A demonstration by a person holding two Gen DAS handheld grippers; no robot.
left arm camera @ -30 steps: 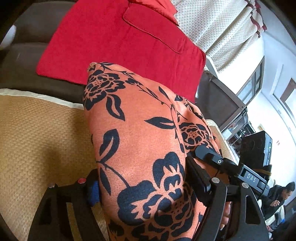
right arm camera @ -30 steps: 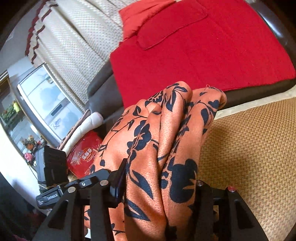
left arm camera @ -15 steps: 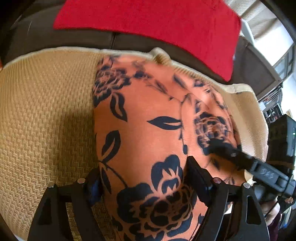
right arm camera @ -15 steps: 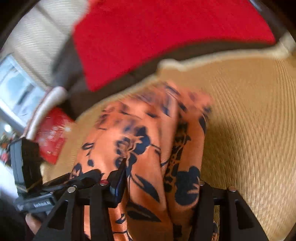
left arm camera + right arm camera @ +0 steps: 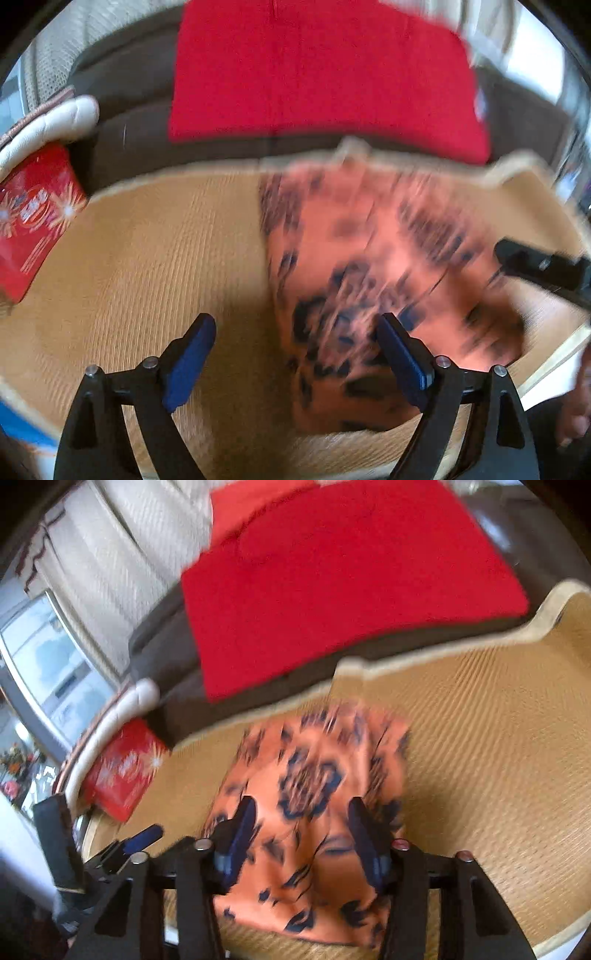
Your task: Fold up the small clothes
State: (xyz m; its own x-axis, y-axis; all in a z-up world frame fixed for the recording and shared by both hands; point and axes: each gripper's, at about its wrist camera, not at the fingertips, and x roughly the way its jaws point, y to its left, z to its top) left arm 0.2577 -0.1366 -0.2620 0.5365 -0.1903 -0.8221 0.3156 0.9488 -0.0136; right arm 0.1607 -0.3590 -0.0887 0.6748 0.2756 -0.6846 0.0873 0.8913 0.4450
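Orange flowered cloth (image 5: pixel 314 812) folded on woven mat (image 5: pixel 480 757); left tongs (image 5: pixel 295 354) just opening wide, empty; right tongs (image 5: pixel 303 830) half-open, straddling cloth, grip unclear.

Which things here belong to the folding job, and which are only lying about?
For the job:
- orange floral garment
- woven mat
- left gripper
- right gripper

Lying about:
- red cloth
- red packet
- curtain

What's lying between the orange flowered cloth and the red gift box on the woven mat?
Nothing: in the right wrist view, only bare woven mat separates the orange flowered cloth from the red gift box.
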